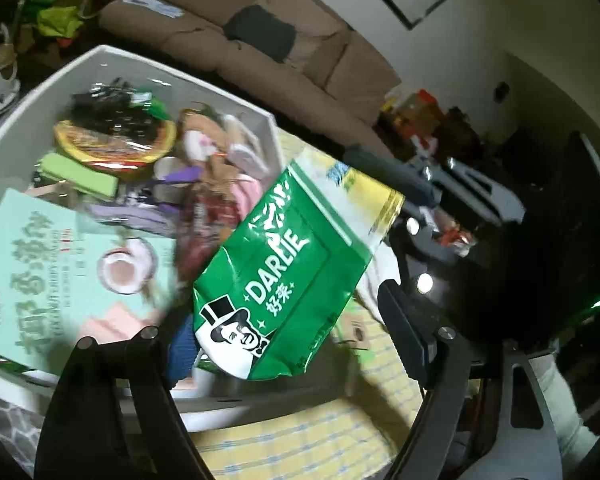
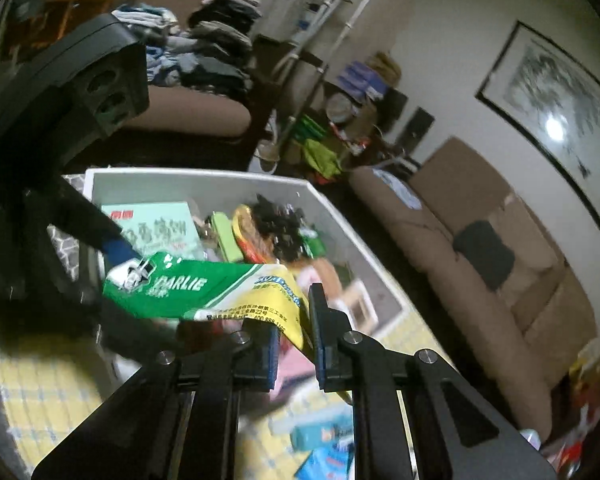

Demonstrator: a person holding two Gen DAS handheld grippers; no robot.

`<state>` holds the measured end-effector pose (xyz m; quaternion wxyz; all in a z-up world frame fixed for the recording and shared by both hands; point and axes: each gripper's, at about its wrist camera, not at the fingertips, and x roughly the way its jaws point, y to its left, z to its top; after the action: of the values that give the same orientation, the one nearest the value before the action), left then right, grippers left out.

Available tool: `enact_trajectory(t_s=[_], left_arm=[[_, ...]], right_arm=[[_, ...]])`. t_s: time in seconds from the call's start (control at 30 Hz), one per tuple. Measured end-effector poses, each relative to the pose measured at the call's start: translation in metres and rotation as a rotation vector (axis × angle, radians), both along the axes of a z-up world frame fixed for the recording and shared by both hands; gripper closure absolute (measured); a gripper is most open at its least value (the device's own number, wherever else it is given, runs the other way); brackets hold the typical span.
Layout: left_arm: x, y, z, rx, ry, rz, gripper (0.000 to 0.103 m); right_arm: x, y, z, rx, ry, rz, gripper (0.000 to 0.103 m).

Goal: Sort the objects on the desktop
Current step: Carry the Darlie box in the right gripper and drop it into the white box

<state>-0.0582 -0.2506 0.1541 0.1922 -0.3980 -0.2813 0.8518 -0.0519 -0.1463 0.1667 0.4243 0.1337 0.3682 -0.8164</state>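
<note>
The right gripper (image 2: 296,340) is closed on the yellow end of the green Darlie bag (image 2: 188,290) and holds it above the white box (image 2: 340,208) full of things. The left gripper (image 1: 260,344) stands wide, the bag (image 1: 284,276) just before it, not clamped.

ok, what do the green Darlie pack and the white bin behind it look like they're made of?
Darlie pack: looks like thin glossy plastic film; it creases, catches glare and hangs limp from the right hand-held gripper, which pinches its yellow end.
White bin: rigid, matte, straight flat walls with crisp corners; plastic or coated board, can't tell which.
</note>
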Motion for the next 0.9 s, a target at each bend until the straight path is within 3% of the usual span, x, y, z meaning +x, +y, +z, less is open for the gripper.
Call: enact_trajectory(t_s=[0.13,0.2,0.27,0.4,0.47,0.53,0.73,0.9], left_arm=[[-0.002,-0.009,-0.01,-0.006,-0.044,0.011,0.03],[-0.004,-0.007,-0.014,-0.023,-0.073,0.005,0.03],[-0.008,0.001,-0.021,-0.045,-0.104,-0.007,0.03],[-0.012,0.02,-0.026,-0.085,-0.129,-0.037,0.03],[-0.012,0.031,-0.026,-0.121,-0.134,-0.049,0.03],[-0.011,0.042,-0.026,-0.11,-0.131,-0.081,0.03],[-0.006,0.069,-0.033,-0.087,-0.152,-0.133,0.03],[0.0,0.065,-0.022,-0.133,-0.124,-0.072,0.014]], right_arm=[[-0.01,-0.021,-0.016,0.052,0.04,0.05,0.087],[-0.022,-0.023,-0.029,0.07,0.017,0.058,0.085],[-0.033,-0.018,-0.042,0.091,-0.013,0.022,0.07],[-0.044,0.013,-0.061,0.119,-0.103,-0.055,0.057],[-0.039,0.034,-0.06,0.103,-0.088,-0.089,0.052],[-0.037,0.05,-0.054,0.074,-0.103,-0.128,0.051],[-0.03,0.078,-0.032,-0.051,-0.216,-0.226,0.045],[-0.028,0.096,-0.021,-0.139,-0.34,-0.309,0.042]])
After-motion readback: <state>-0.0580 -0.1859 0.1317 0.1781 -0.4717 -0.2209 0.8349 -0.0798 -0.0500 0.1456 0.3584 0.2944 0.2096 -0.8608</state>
